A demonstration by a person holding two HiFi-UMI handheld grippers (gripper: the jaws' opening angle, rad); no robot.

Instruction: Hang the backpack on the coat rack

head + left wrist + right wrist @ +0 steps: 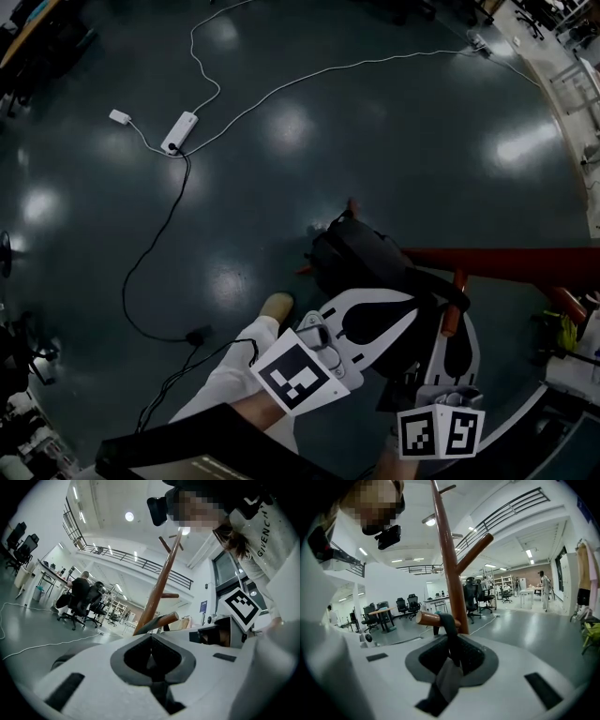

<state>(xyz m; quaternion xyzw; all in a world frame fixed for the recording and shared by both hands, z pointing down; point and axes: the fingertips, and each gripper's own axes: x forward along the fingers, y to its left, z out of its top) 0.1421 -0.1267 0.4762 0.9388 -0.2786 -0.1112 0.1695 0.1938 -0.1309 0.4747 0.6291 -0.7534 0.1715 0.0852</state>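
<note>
**Right gripper clamped on backpack strap at the rack peg**

Right gripper is clenched on the backpack strap. The strap loops over a wooden peg of the coat rack and drops down between the jaws. Left gripper has its jaws pressed together, with nothing clearly between them. It points at the same rack, just below a peg carrying a grey-green strap. In the head view the black backpack hangs against the rack pole, just beyond both grippers and above the dark floor.
</note>
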